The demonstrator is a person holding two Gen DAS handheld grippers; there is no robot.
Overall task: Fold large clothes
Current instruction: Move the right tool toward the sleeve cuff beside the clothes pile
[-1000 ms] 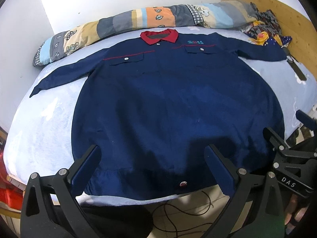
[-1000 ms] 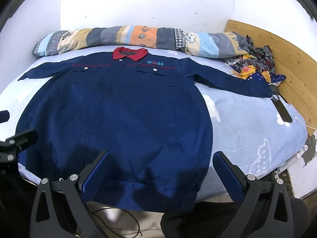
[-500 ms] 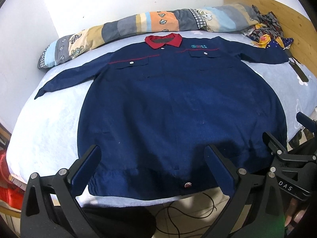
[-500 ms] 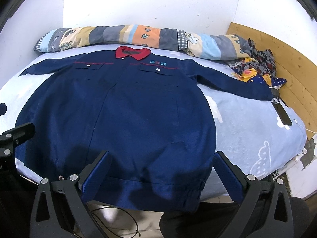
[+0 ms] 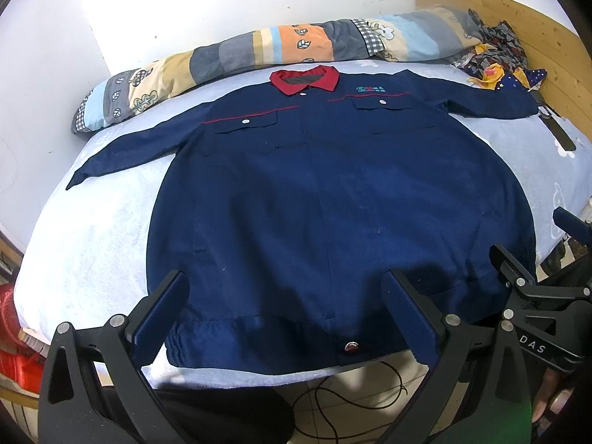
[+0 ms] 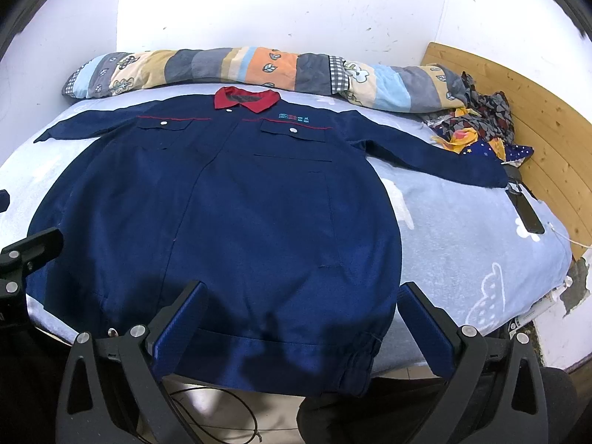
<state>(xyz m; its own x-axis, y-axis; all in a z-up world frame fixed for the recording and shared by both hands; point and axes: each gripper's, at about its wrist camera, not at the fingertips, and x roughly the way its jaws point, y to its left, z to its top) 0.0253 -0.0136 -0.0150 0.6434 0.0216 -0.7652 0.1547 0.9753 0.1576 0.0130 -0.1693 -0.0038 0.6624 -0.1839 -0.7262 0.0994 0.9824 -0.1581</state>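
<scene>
Navy long-sleeved work jacket w/ red collar (image 5: 333,203) lies face-up, flat on the pale blue bedsheet (image 5: 92,229), both sleeves spread out, hem at the near bed edge. Vs 1 s ago: both cams sit a bit higher and further back, so more wall shows and the hem reads lower; garment itself unchanged, no crease, no lift. Left gripper (image 5: 292,314) jaws wide, empty, above hem. Right gripper (image 6: 299,322) also wide, empty, over the right hem corner. Likely means: spreading done, folding not begun; 1st grab probably a sleeve or side edge. Patchwork rolled quilt (image 6: 240,70) along the wall, apart from collar.
</scene>
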